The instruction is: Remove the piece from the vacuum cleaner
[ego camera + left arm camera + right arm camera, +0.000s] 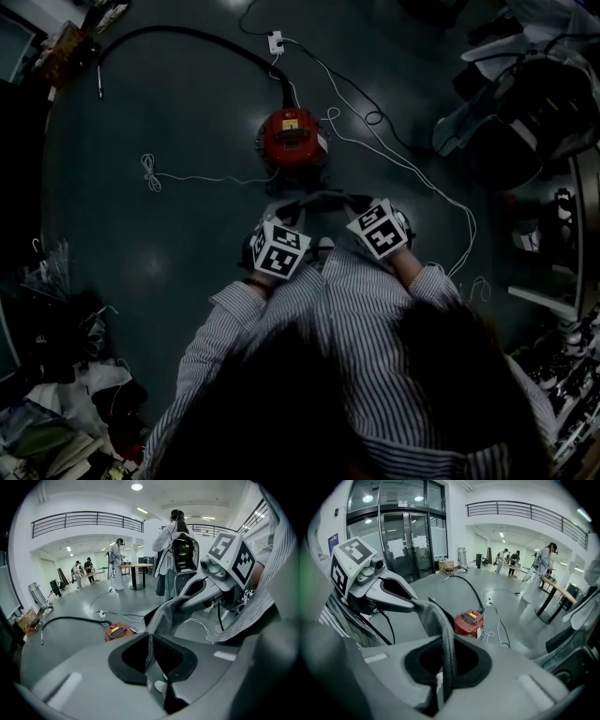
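The red vacuum cleaner (292,138) stands on the dark floor ahead of me, with its black hose (187,36) curving off to the far left. A grey cloth piece (314,201) hangs stretched between my two grippers, clear of the vacuum cleaner. My left gripper (277,225) is shut on one end of it, the cloth (165,616) running up out of its jaws (151,656). My right gripper (371,217) is shut on the other end, a dark fold of the cloth (440,620) pinched at its jaws (446,660). The vacuum cleaner (469,622) lies on the floor beyond.
A white power strip (275,41) and white cables (412,169) trail over the floor around the vacuum cleaner. Clutter lines the left edge (56,375), and shelves with bags stand at the right (525,112). Several people (173,550) stand by tables further off.
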